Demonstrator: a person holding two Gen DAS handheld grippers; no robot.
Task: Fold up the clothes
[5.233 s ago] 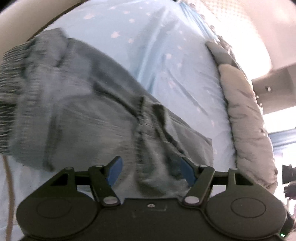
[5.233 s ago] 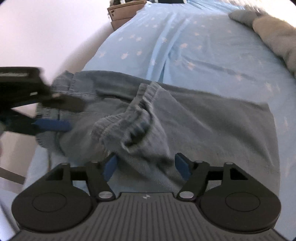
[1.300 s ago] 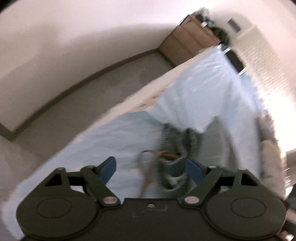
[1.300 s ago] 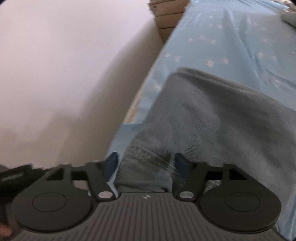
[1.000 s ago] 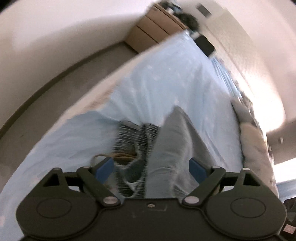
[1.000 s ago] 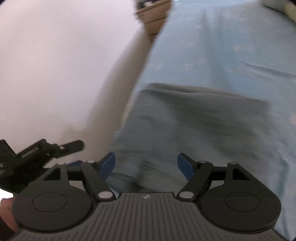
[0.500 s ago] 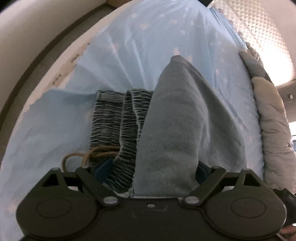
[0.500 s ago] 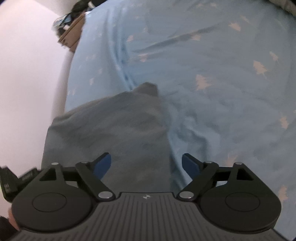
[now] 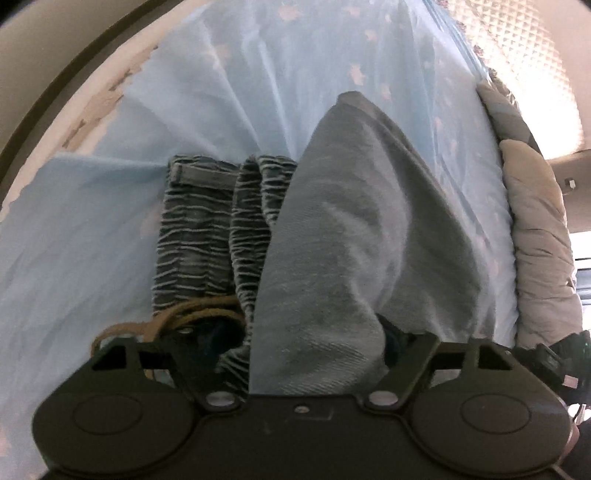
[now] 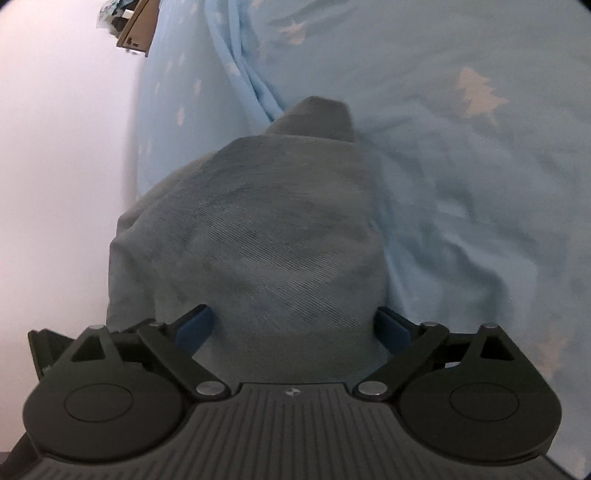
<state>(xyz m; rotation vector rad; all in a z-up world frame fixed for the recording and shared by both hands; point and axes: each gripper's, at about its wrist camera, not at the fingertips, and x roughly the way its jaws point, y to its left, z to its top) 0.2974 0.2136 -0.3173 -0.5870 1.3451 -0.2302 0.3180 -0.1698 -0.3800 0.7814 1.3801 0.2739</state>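
Note:
Grey-blue denim trousers (image 9: 354,236) lie folded on the light blue star-print bed sheet (image 9: 258,74). Their ribbed elastic waistband (image 9: 207,229) and brown drawstring (image 9: 177,314) show at the left of the left wrist view. My left gripper (image 9: 306,339) is open, its jaws spread around the near edge of the fold, with the pads hidden by cloth. In the right wrist view the same trousers (image 10: 266,240) fill the middle. My right gripper (image 10: 291,325) is open, with blue pads (image 10: 194,326) on either side of the cloth.
A grey pillow or duvet (image 9: 535,229) lies along the right side of the bed. The bed edge and floor (image 9: 74,74) curve at the left. A wooden chest of drawers (image 10: 136,26) stands far off by the white wall (image 10: 55,166).
Both grippers swung from the bed edge and wall down onto the folded trousers and came in close. Both now straddle the cloth with jaws spread.

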